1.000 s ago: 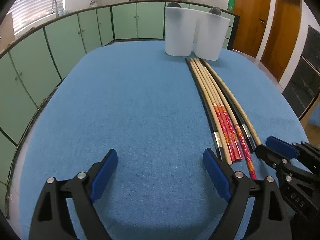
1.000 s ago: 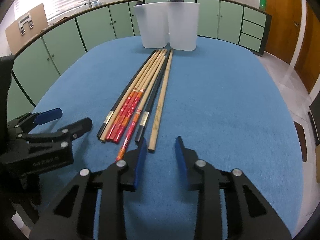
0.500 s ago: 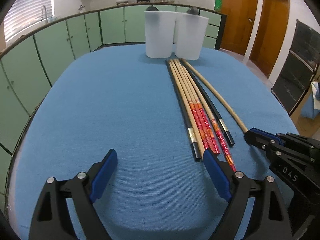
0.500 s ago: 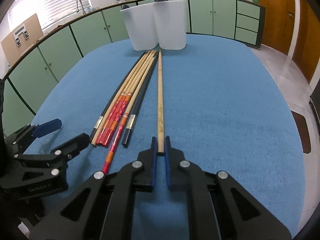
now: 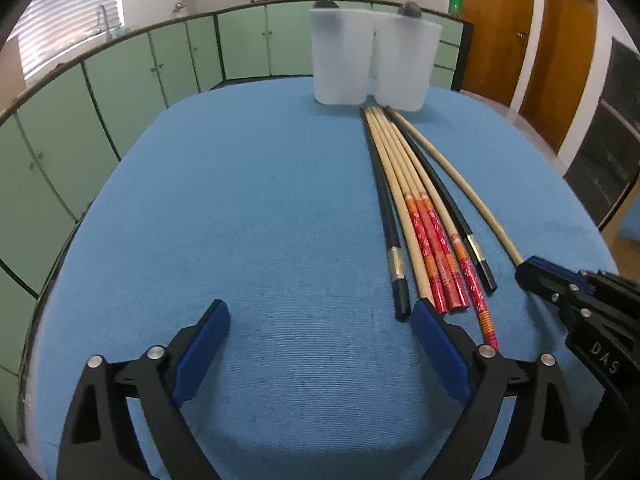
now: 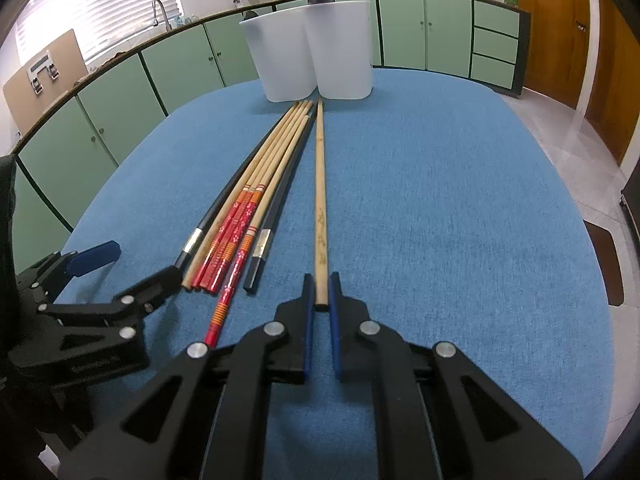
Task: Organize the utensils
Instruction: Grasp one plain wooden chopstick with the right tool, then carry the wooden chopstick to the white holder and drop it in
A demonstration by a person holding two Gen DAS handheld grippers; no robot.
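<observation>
The right hand-held gripper (image 6: 320, 292) sits low at the near edge of the bench (image 6: 460, 208), its blue pads pinched on the near end of a plain wooden chopstick (image 6: 320, 184). That stick runs straight toward two white containers (image 6: 312, 52) at the far side. The left hand-held gripper (image 5: 320, 340) hovers with jaws spread wide, holding nothing, just beside the bundle of chopsticks (image 5: 416, 216) lying side by side on the blue cloth. Green cabinets (image 5: 120, 80) wrap the room behind; wooden doors (image 5: 496, 28) stand off to the right.
</observation>
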